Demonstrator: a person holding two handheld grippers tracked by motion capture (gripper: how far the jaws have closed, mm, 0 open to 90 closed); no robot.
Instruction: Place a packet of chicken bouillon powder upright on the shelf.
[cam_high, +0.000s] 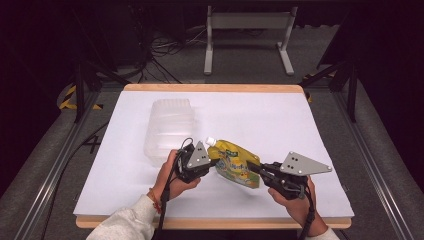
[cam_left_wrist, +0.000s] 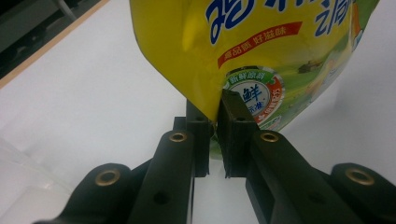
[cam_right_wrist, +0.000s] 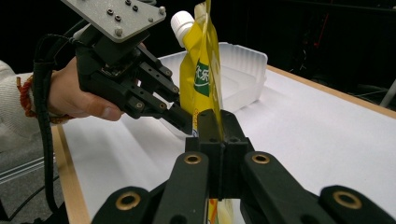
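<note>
A yellow spouted pouch (cam_high: 235, 165) with a white cap (cam_high: 210, 141) is held up above the white table between both grippers. My left gripper (cam_high: 212, 162) is shut on the pouch's left edge; in the left gripper view the jaws (cam_left_wrist: 215, 116) pinch the pouch (cam_left_wrist: 261, 46) at its side seam. My right gripper (cam_high: 252, 167) is shut on the opposite edge; in the right gripper view its jaws (cam_right_wrist: 215, 121) clamp the pouch (cam_right_wrist: 201, 79) edge-on, cap (cam_right_wrist: 182, 21) up. The left gripper (cam_right_wrist: 184, 121) shows there too, gripping from the far side.
A clear plastic tub (cam_high: 169, 127) lies on the white sheet (cam_high: 280, 120) just behind the left hand, also seen as the tub (cam_right_wrist: 238, 74) behind the pouch. The table's wooden edge (cam_high: 215, 223) runs along the front. A metal stand (cam_high: 247, 22) is on the floor beyond.
</note>
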